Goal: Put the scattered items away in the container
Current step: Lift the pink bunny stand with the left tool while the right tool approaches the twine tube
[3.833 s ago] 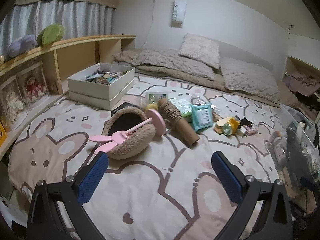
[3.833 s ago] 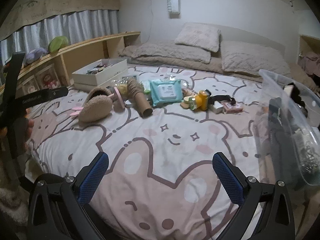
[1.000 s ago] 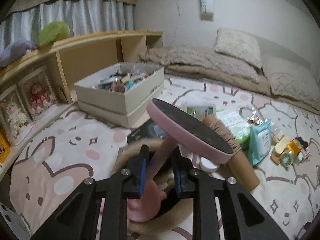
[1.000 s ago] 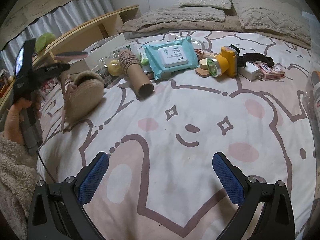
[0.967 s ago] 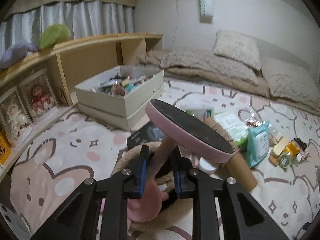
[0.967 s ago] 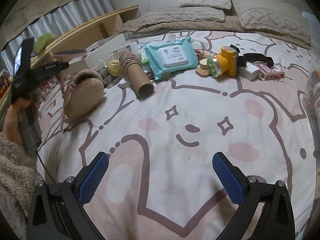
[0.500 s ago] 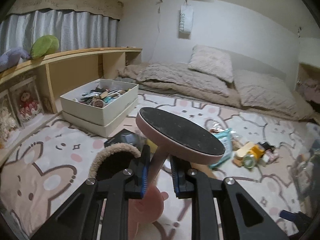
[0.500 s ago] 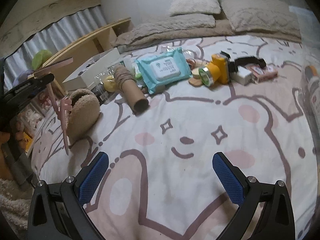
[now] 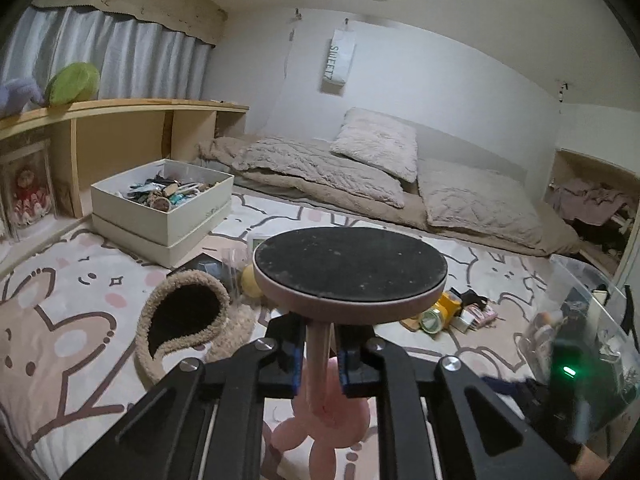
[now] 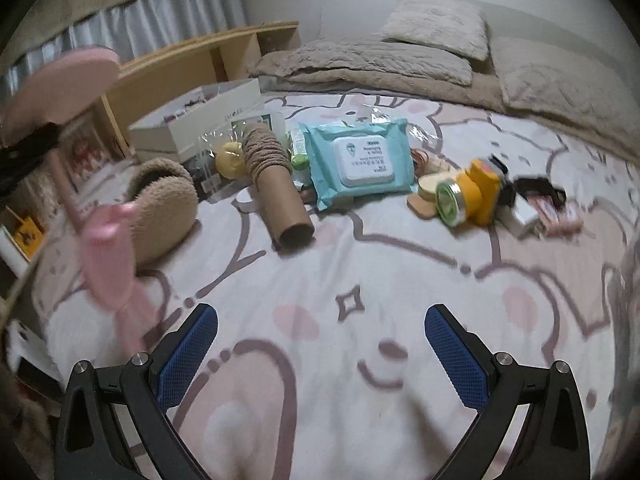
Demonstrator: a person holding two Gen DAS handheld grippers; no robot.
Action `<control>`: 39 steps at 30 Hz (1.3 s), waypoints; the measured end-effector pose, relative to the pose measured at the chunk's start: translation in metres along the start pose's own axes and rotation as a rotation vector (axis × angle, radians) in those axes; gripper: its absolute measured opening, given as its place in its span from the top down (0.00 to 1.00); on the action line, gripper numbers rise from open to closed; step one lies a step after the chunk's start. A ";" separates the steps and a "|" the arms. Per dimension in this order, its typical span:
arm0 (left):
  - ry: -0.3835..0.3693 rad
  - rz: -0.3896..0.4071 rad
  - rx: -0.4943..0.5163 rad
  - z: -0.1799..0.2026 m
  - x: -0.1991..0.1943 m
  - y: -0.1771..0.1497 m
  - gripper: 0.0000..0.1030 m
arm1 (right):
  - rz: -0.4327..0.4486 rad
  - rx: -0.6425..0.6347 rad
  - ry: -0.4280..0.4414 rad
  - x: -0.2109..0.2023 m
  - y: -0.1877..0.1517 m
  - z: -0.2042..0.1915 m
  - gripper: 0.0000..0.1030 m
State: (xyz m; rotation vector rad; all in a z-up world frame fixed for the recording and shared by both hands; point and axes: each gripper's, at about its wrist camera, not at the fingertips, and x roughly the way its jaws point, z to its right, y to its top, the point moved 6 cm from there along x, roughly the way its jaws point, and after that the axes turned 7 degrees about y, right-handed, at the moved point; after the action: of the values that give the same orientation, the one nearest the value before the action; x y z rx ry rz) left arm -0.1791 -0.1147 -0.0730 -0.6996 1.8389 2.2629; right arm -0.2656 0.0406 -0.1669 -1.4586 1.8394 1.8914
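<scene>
My left gripper (image 9: 318,354) is shut on the stem of a pink hand mirror (image 9: 350,270) with a round dark face and a bunny-shaped handle, held above the bed. In the right wrist view the mirror (image 10: 100,248) appears blurred at the left. My right gripper (image 10: 320,350) is open and empty over the bedspread. The clear plastic container (image 9: 580,308) sits at the right edge. Scattered on the bed lie a fuzzy brown slipper (image 10: 164,208), a cardboard tube with twine (image 10: 276,184), a teal wipes pack (image 10: 358,162), and a yellow flashlight (image 10: 474,194).
A white box (image 9: 164,208) full of small items stands at the back left by a wooden shelf (image 9: 116,128). Pillows and a beige blanket (image 9: 376,168) lie along the far wall. Small boxes (image 10: 548,208) lie right of the flashlight.
My left gripper closed on the mirror's stem, lifted it off the slipper and swung right toward the container. My right gripper moved closer to the scattered items.
</scene>
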 end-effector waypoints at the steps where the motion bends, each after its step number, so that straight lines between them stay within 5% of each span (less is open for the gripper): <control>1: -0.011 -0.004 -0.009 0.000 -0.002 -0.002 0.87 | -0.006 -0.020 -0.022 0.007 0.005 -0.001 0.00; 10: -0.053 -0.037 -0.076 -0.010 -0.008 -0.016 0.87 | -0.065 -0.132 -0.063 0.071 0.044 -0.024 0.01; 13: -0.052 -0.036 -0.084 -0.013 -0.005 -0.015 0.87 | -0.087 -0.163 -0.075 0.094 0.054 -0.030 0.23; 19: -0.025 -0.020 -0.079 -0.022 -0.001 -0.015 0.87 | -0.142 -0.194 -0.086 0.131 0.054 -0.034 0.36; 20: -0.021 -0.015 -0.081 -0.024 -0.002 -0.015 0.87 | -0.135 -0.209 -0.094 0.132 0.055 -0.035 0.55; 28: 0.005 -0.004 -0.092 -0.033 0.002 -0.015 0.87 | -0.105 -0.292 -0.070 0.099 0.038 -0.034 0.61; 39: 0.026 -0.075 -0.070 -0.035 0.020 -0.028 0.87 | -0.201 -0.284 -0.040 0.014 -0.017 -0.007 0.61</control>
State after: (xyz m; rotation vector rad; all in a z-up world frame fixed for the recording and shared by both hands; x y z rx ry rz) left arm -0.1764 -0.1450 -0.1111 -0.7991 1.7218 2.2899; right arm -0.2584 0.0321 -0.1867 -1.6041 1.3903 2.1252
